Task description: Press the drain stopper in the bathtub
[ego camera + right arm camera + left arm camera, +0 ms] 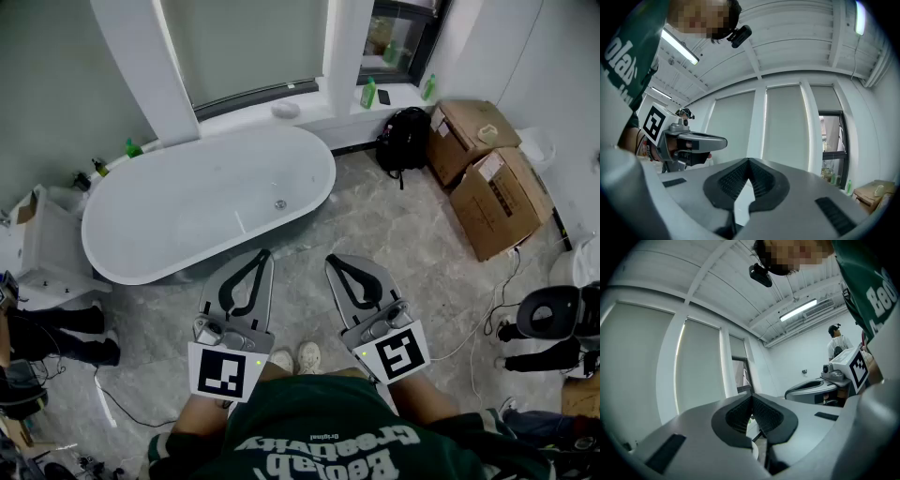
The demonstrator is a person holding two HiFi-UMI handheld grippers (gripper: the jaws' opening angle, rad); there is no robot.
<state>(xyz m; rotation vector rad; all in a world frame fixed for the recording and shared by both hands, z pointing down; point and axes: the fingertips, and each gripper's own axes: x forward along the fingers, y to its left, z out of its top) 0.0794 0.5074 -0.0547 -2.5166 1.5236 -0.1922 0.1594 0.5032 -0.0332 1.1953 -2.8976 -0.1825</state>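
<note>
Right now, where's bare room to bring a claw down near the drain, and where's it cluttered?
Inside the white oval bathtub, the basin is bare all around the round metal drain stopper. The grey marble floor between the tub and the black backpack is also free. Crowded: the window ledge with green bottles, and the brown cardboard boxes and white cables at right.
</note>
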